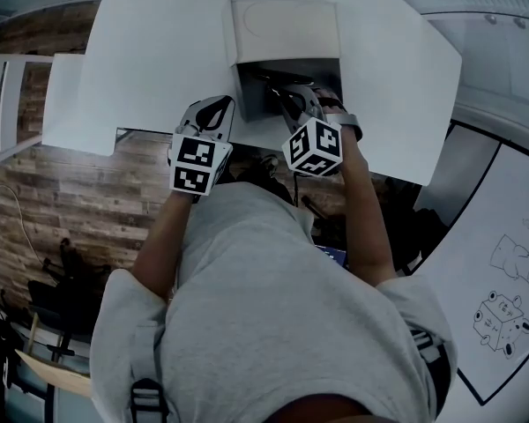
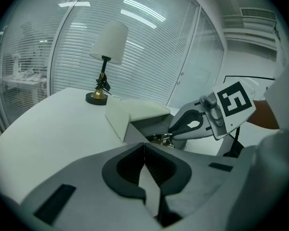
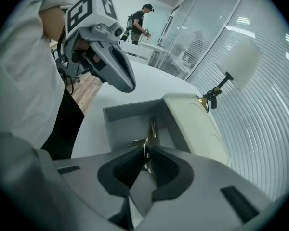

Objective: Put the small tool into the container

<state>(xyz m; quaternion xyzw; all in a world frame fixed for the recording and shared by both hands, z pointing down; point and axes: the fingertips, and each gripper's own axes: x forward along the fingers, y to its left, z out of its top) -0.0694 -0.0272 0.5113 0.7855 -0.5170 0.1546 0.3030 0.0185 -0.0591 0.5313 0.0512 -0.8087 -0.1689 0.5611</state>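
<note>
R gripper [image 3: 145,152] has its jaws clamped on the small tool [image 3: 151,129], a thin metal piece, held over the open container [image 3: 118,121] on the white table [image 1: 159,60]. The tool's long axis runs w/ the jaws, tip pointing away from the gripper, into the box beside its raised lid [image 3: 192,124]. L gripper [image 2: 144,150] has its jaws pressed together w/ nothing btwn them, just beside the container.

Looking like a modern office; sitting behind curved glass walls [image 2: 183,66] hung with horizontal blinds [image 3: 265,129]; showing a white table [image 1: 159,60] with a small shaded lamp [image 2: 108,44], wood-plank flooring [image 1: 79,201], a ceiling air vent [image 2: 255,14], a person [image 3: 137,25] standing at a far desk [image 3: 145,45].
</note>
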